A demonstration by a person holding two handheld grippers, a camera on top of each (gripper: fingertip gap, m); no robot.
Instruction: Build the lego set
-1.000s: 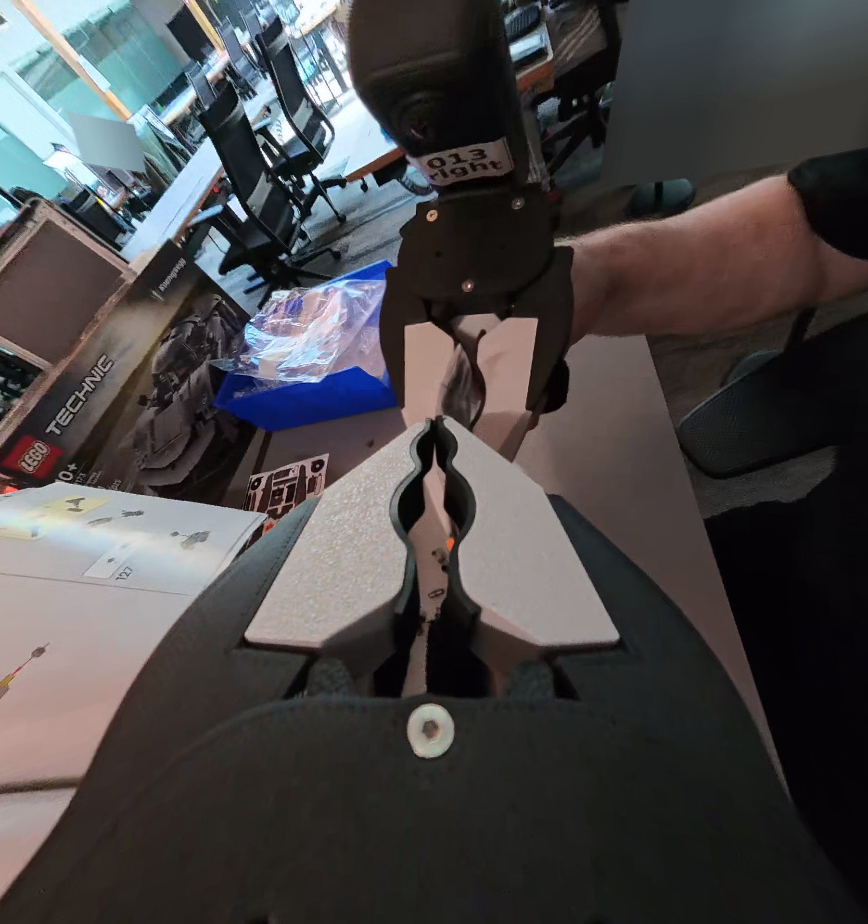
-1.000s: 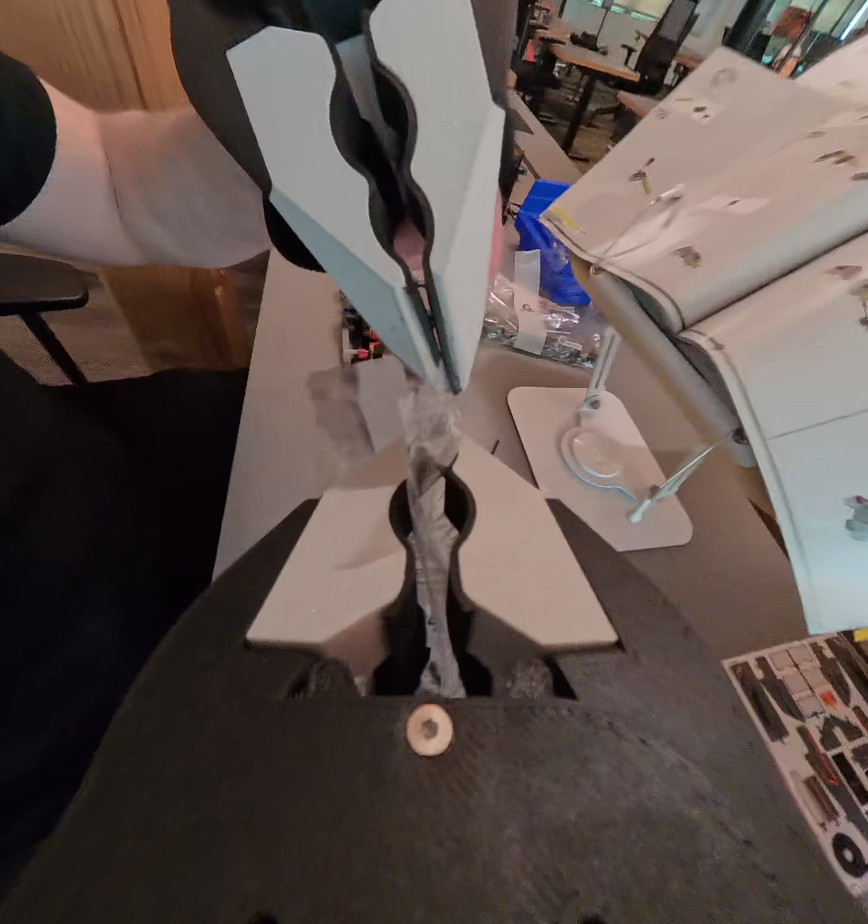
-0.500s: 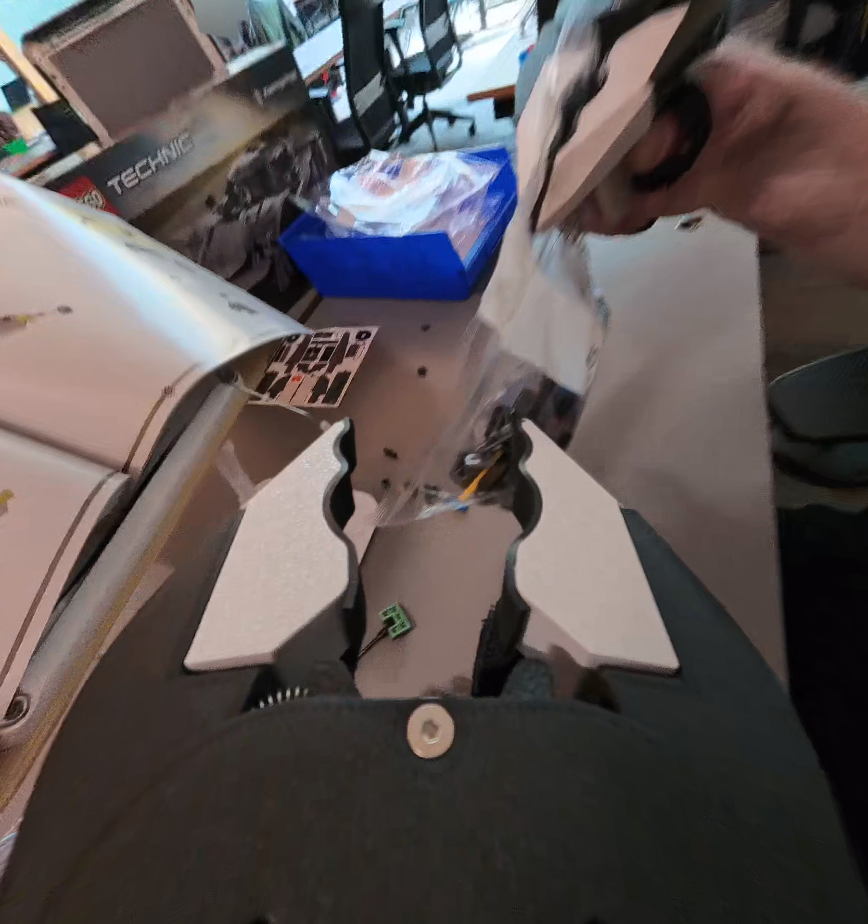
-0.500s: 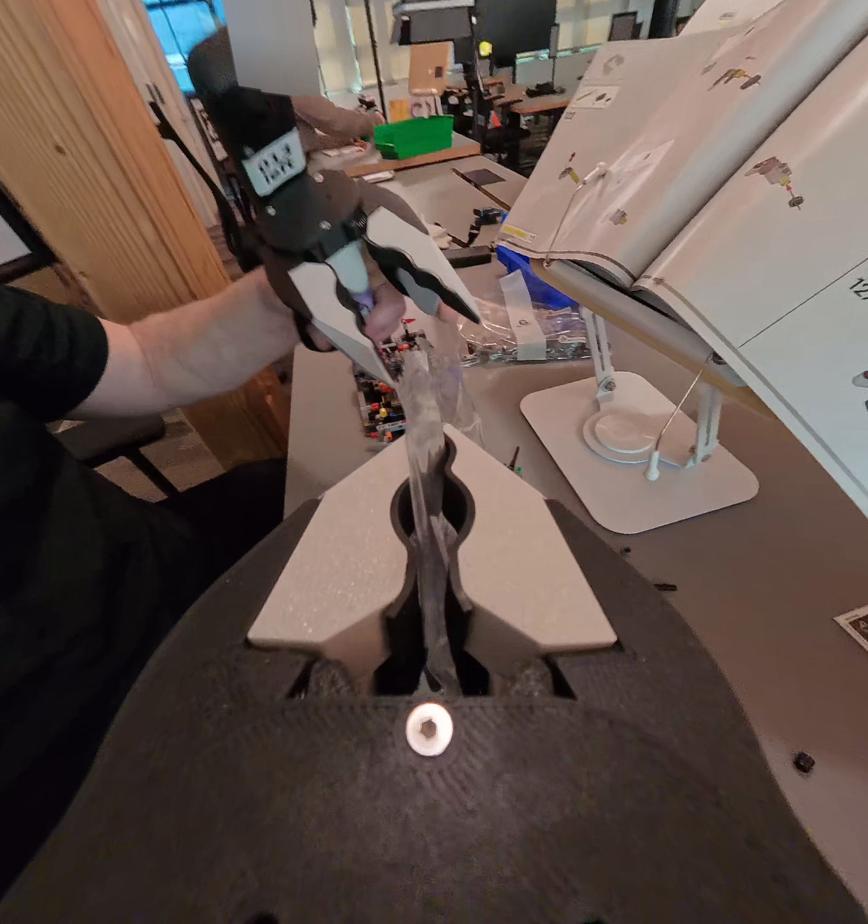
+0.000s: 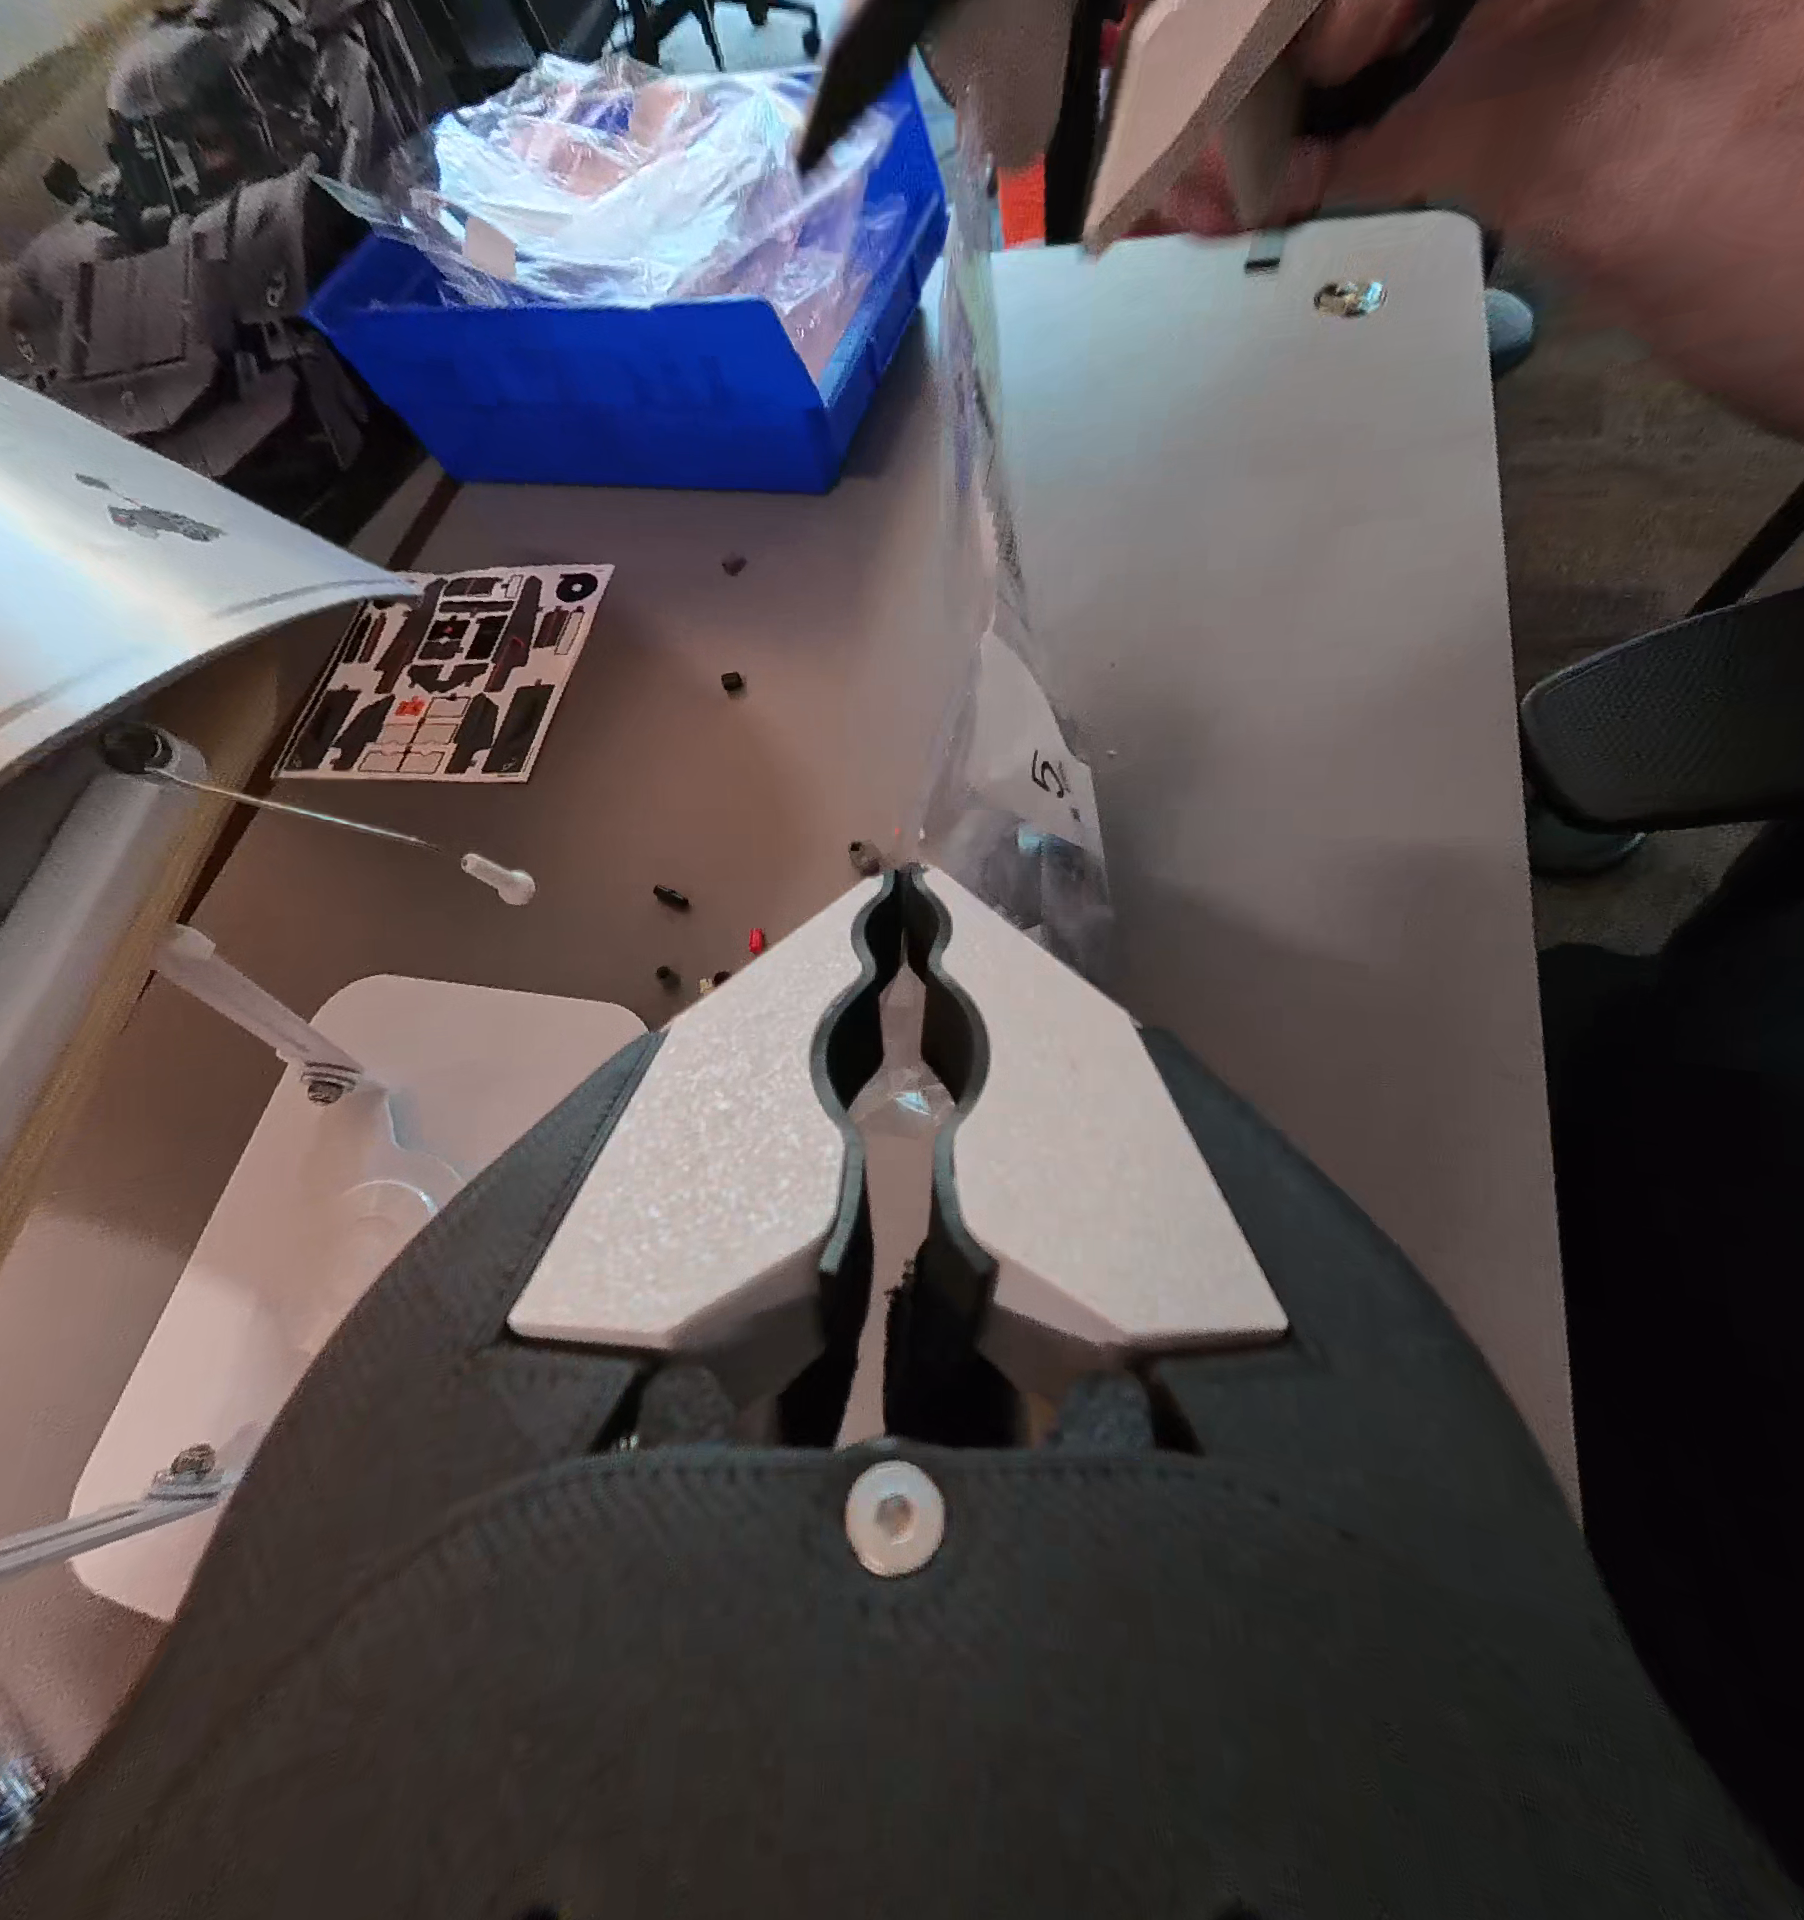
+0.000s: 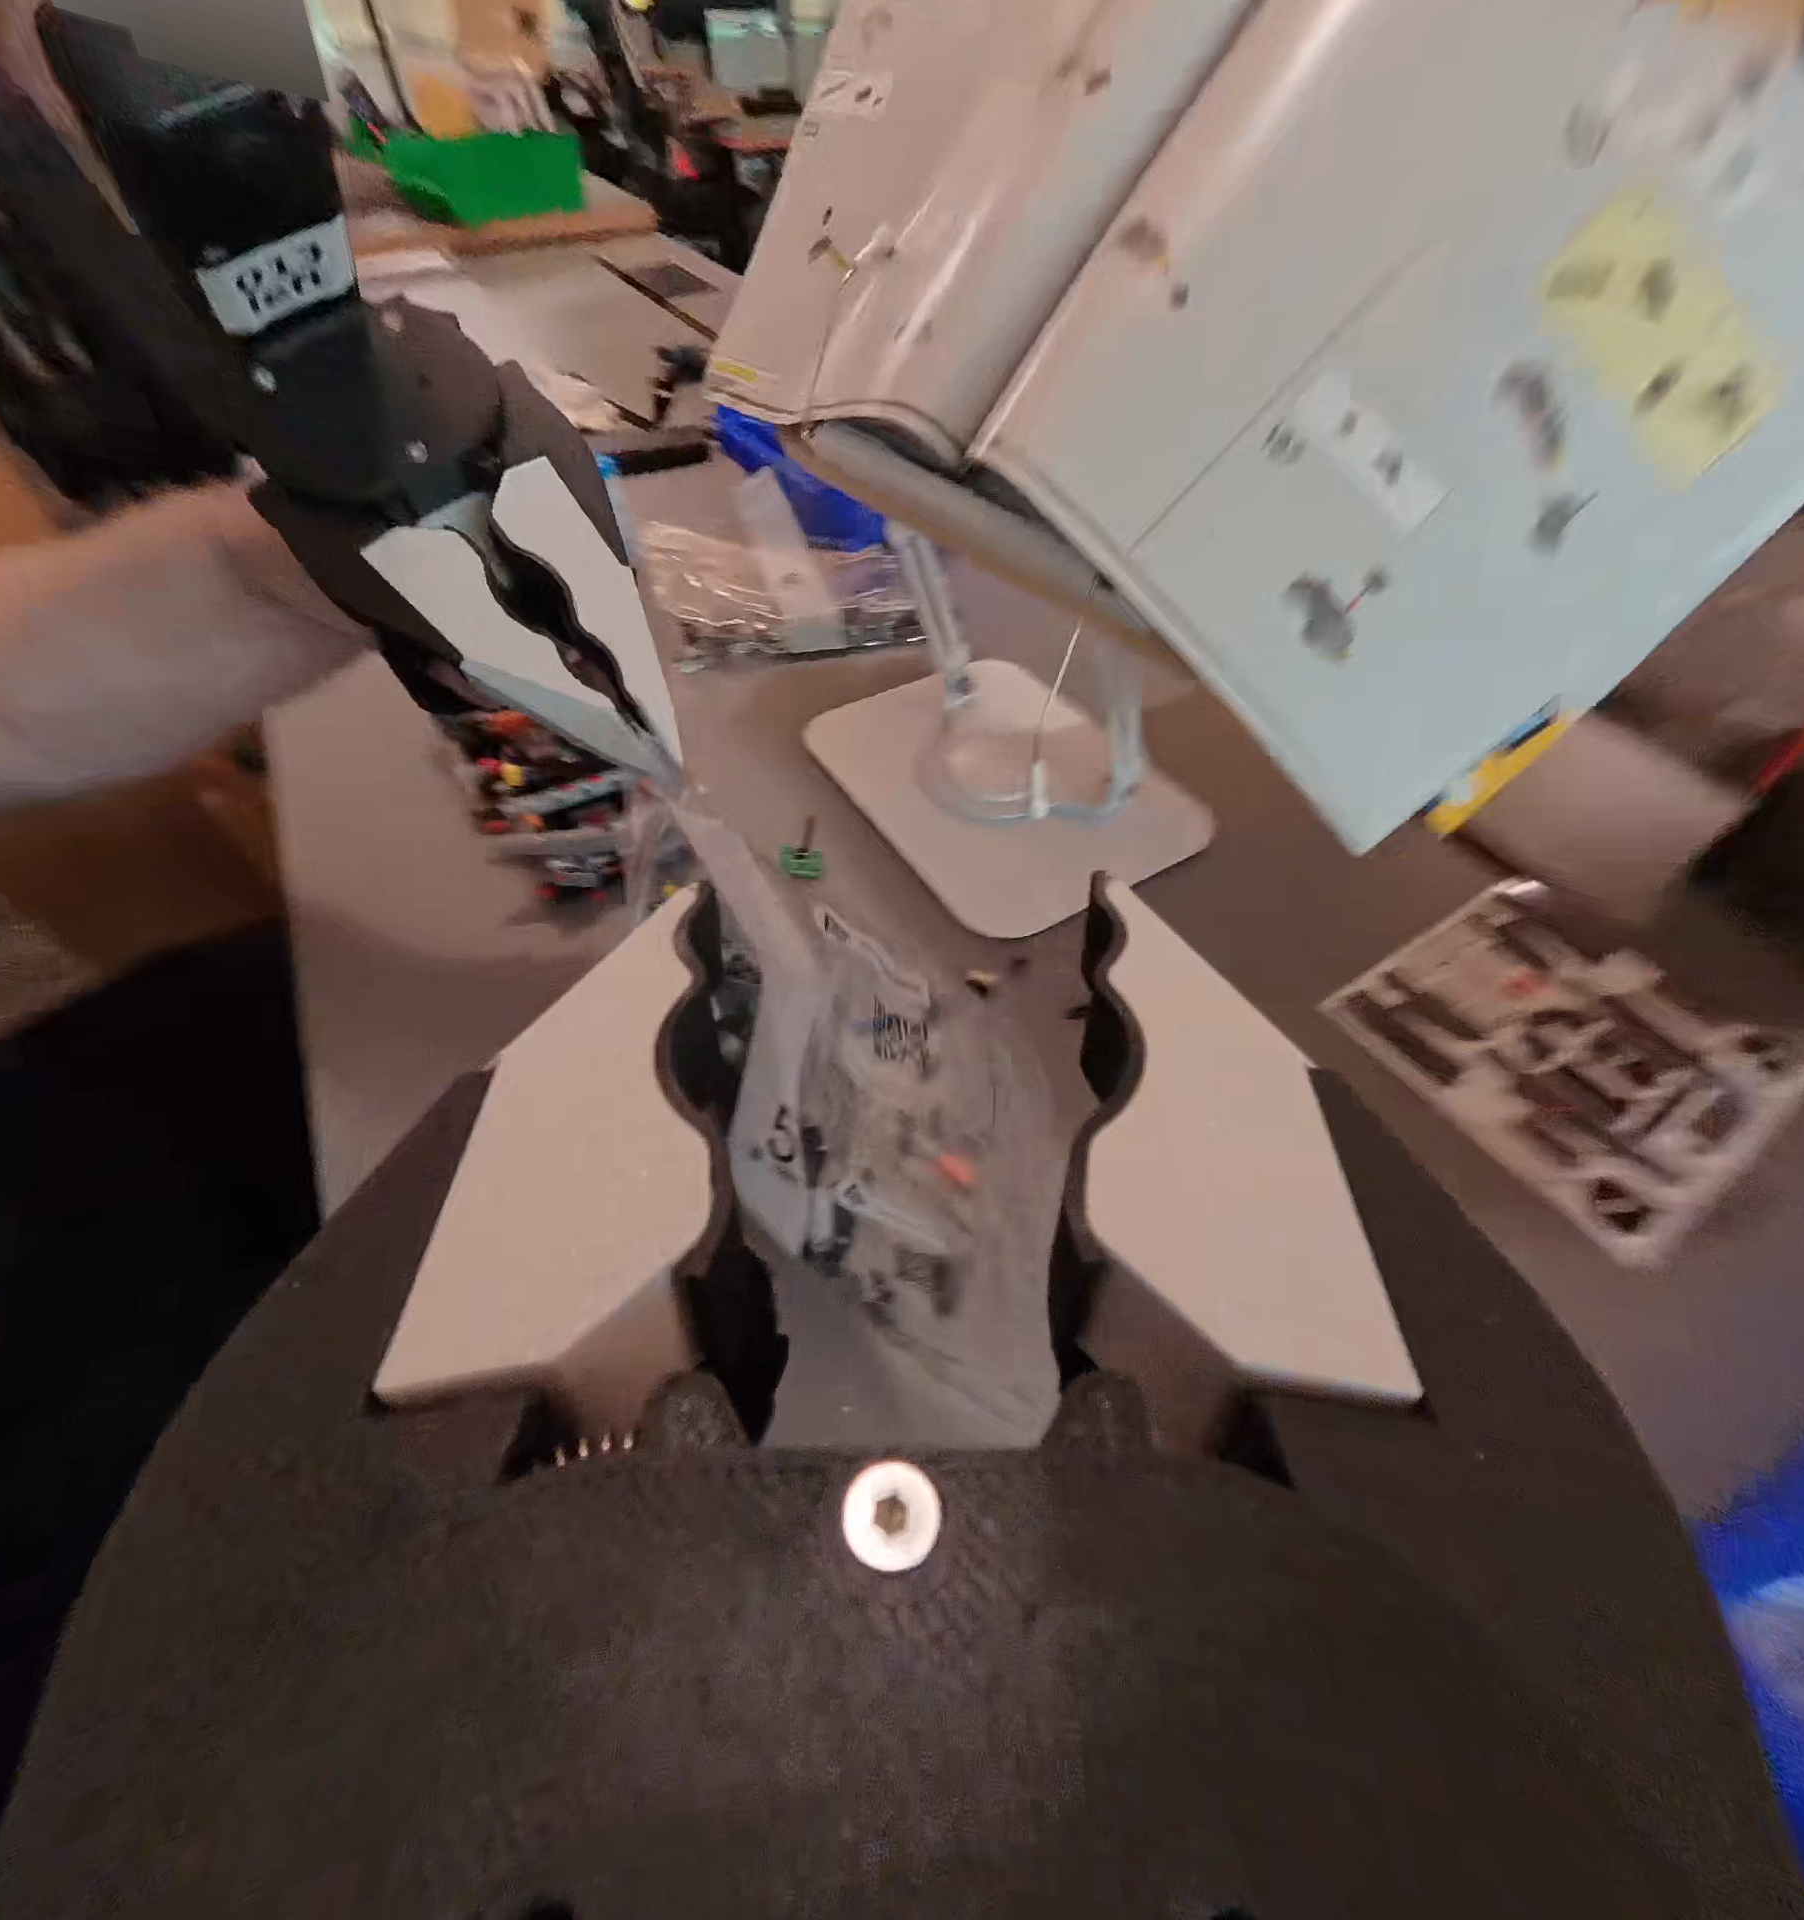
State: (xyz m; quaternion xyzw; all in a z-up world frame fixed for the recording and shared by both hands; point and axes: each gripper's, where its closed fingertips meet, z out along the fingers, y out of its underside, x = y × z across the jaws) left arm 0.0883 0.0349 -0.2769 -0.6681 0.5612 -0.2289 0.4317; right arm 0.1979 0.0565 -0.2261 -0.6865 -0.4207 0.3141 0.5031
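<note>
Your left claw (image 5: 903, 883) and right claw (image 6: 893, 925) match: pale grey wedge fingers (image 5: 732, 1132) with wavy black inner edges, textured black housing, one silver screw (image 5: 894, 1519) just behind the fingers.

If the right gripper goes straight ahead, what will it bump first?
Probably the clear bag of pieces, hanging between the right gripper's open fingers, pinched above by the left gripper. Depth is blurry.

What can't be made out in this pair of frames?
- Bag contents: motion blur, right wrist view.
- Manual pages: motion blur, right wrist view; cut off by the left edge, left wrist view.
- Loose pieces on the table: too small, left wrist view.
</note>
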